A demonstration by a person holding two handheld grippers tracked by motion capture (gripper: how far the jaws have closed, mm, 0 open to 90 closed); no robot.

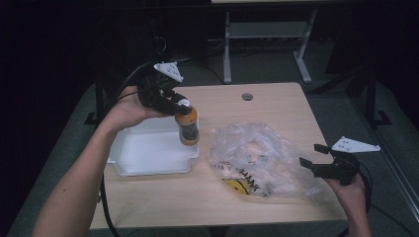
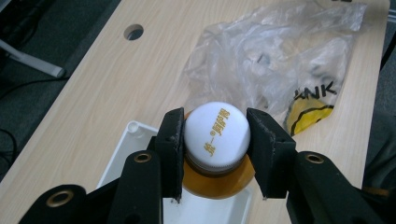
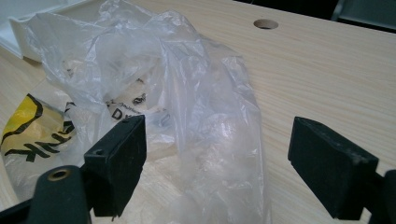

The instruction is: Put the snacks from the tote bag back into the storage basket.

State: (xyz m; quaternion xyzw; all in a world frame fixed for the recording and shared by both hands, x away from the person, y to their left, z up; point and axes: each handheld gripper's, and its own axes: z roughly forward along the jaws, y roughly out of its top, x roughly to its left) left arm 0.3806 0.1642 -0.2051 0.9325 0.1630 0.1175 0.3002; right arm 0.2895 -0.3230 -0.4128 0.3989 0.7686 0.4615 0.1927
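- Two forearms come in from the near edge of the light wooden table [image 1: 276,98], one at each side, each hand carrying a black gripper.
- At the left, the bare forearm slants up and inward; the wrist is bent so the left gripper [image 1: 182,104] points to the right and slightly down.
- Its jaws are clenched on the white cap of a small orange bottle [image 1: 188,126]; in the left gripper view the pads press both sides of the cap of the bottle [image 2: 216,179].
- The bottle hangs upright from the jaws, lifted, over the right edge of a white square tray [image 1: 148,153] lying on the table's left half.
- Right of the tray lies a crumpled clear plastic bag [image 1: 257,158] with a yellow-and-black print.
- At the far right, the hand sits low by the table's corner with the right gripper [image 1: 310,155] pointing left at the bag's edge.
- Its jaws stand wide apart, released; in the right gripper view the plastic bag [image 3: 187,93] lies loose between them, unpinched.
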